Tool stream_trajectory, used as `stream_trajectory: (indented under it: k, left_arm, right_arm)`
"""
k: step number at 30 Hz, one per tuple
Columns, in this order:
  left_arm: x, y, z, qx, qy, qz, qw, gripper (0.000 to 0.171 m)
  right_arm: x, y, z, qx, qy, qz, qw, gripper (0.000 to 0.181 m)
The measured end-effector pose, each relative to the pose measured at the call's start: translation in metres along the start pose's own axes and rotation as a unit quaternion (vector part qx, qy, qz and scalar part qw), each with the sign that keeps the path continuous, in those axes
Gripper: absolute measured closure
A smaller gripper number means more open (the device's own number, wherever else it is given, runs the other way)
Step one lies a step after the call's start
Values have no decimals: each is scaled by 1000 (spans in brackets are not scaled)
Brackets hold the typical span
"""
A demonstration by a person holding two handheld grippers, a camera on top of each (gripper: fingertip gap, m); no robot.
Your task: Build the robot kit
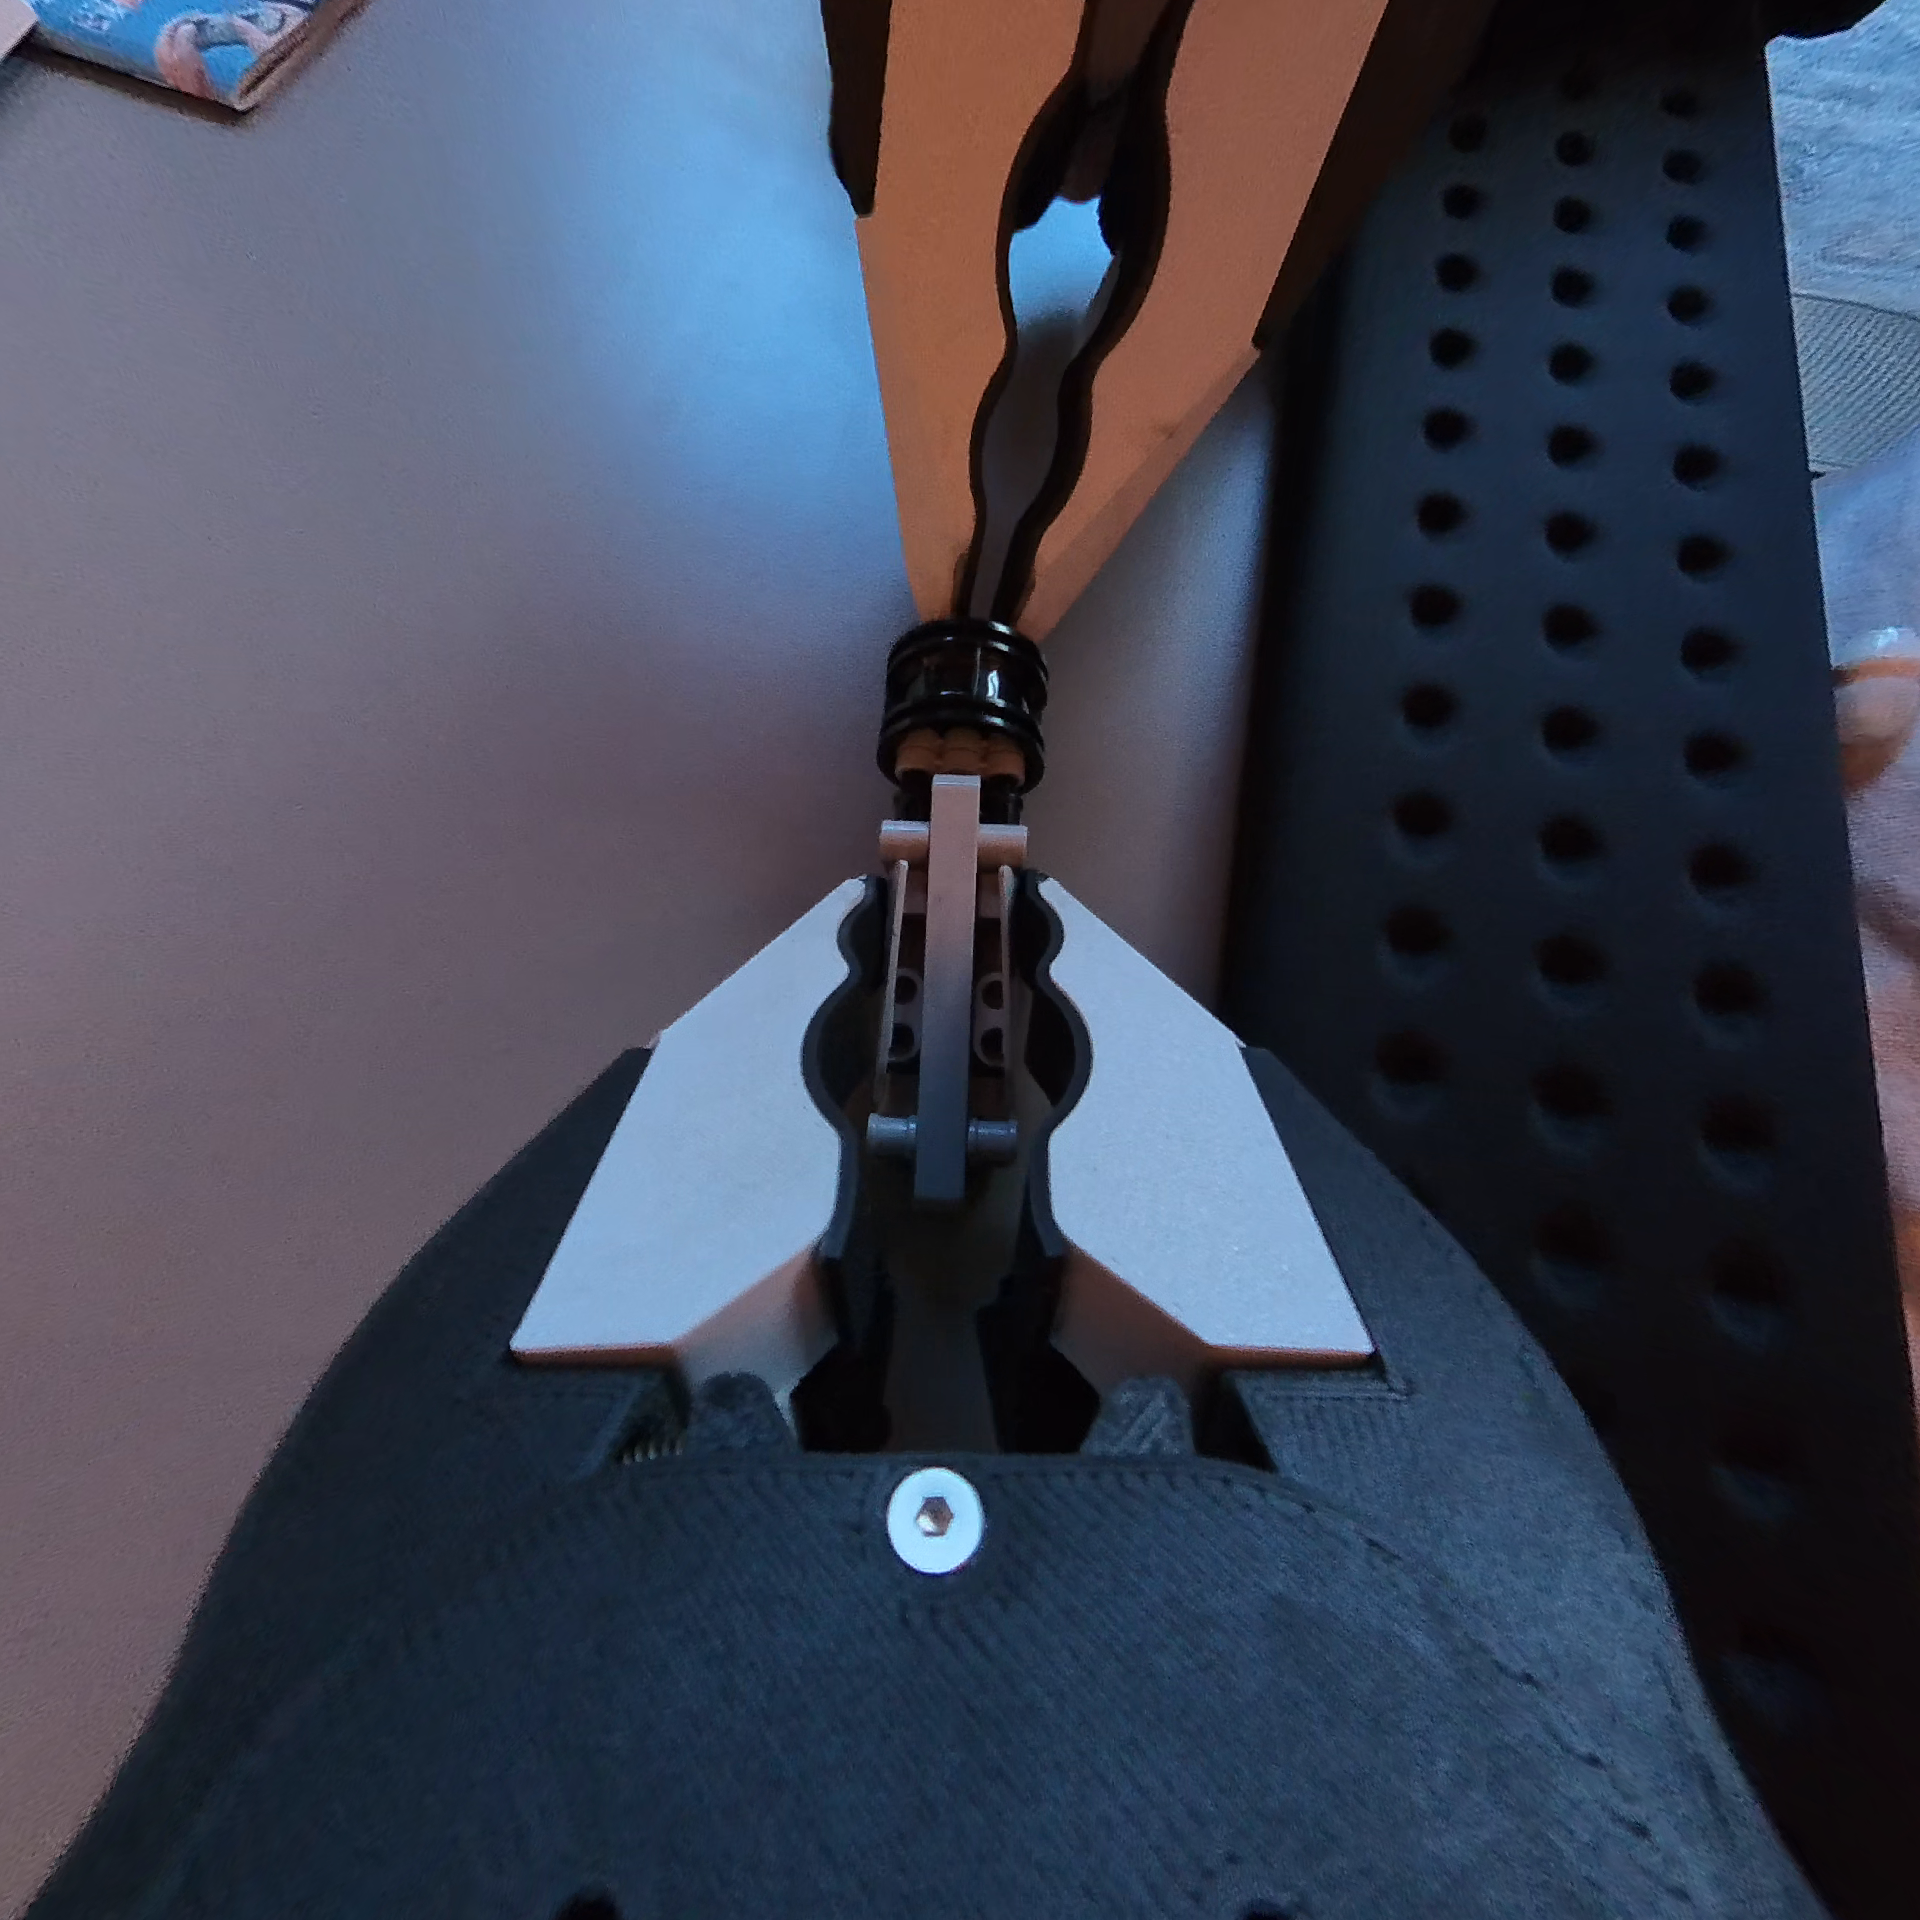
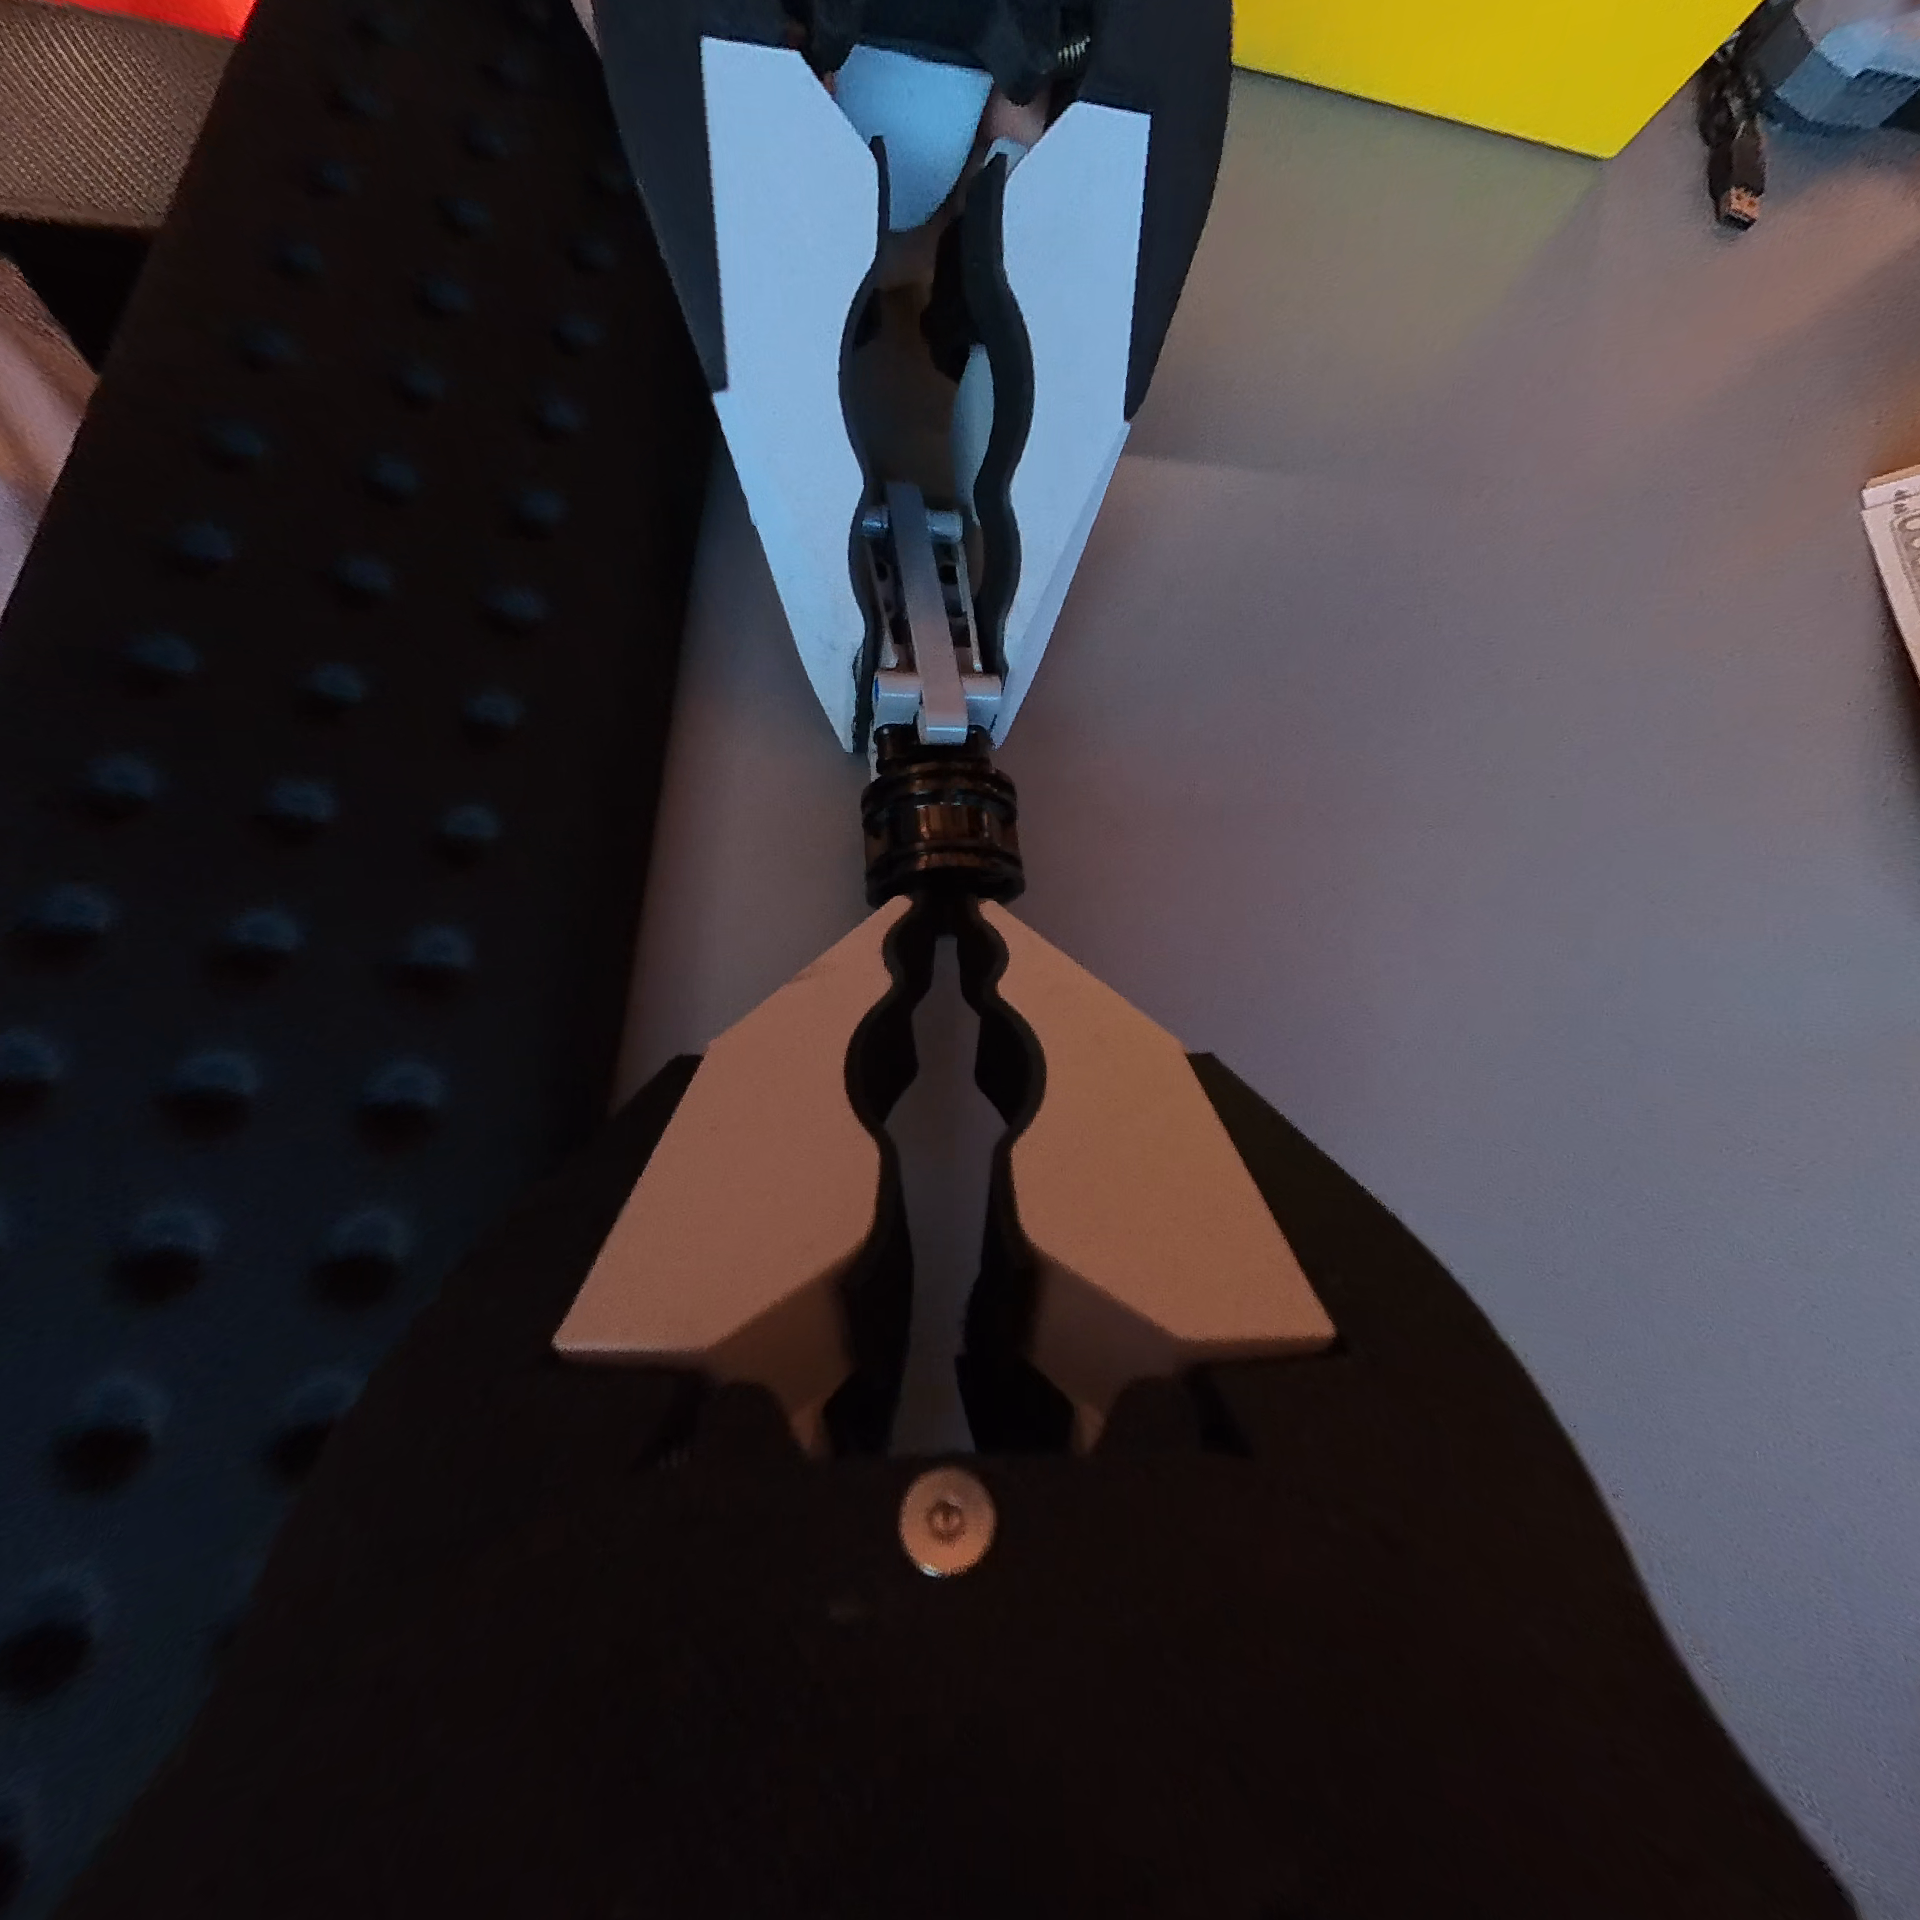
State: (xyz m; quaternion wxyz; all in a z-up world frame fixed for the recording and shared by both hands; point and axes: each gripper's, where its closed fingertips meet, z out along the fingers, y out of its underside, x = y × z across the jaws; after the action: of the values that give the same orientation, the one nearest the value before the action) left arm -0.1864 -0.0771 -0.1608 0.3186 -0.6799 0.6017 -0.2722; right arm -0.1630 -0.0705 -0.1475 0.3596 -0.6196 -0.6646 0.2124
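My left gripper [image 1: 954, 883] is shut on a small grey brick assembly [image 1: 951, 997] with a curved grey plate along its middle. The assembly sticks out past the fingertips. A black ribbed wheel [image 1: 961, 696] sits on its far end. My right gripper [image 1: 989, 613] comes from the top, its tips closed against the wheel's far side. In the right wrist view, my right gripper [image 2: 943, 920] pinches the near end of the black ribbed wheel [image 2: 940, 831]. Beyond it, the left gripper [image 2: 925, 727] holds the grey assembly [image 2: 930, 623]. Both are held above the grey table [image 2: 1455, 727].
A black perforated panel [image 1: 1558, 727] runs beside the grippers; it also shows in the right wrist view [image 2: 312, 727]. A yellow box [image 2: 1455, 62], a cable with a plug [image 2: 1735, 177] and a printed paper [image 2: 1896, 561] lie on the table. A colourful booklet [image 1: 187, 42] lies far left. Less than 4 cm separates the two grippers' tips.
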Motion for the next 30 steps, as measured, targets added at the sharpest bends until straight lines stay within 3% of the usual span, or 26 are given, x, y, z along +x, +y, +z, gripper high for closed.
stream_trajectory:
  k: [13, 30]
  left_arm:
    - [0, 0, 0, 0, 0, 2, 1000, 149]
    - [1, 1, -1, 0, -5, 7, 1000, 149]
  right_arm:
    - [1, -4, 5, -18, -7, -25, 999, 181]
    - [-2, -7, 8, -113, -7, -102, 988, 181]
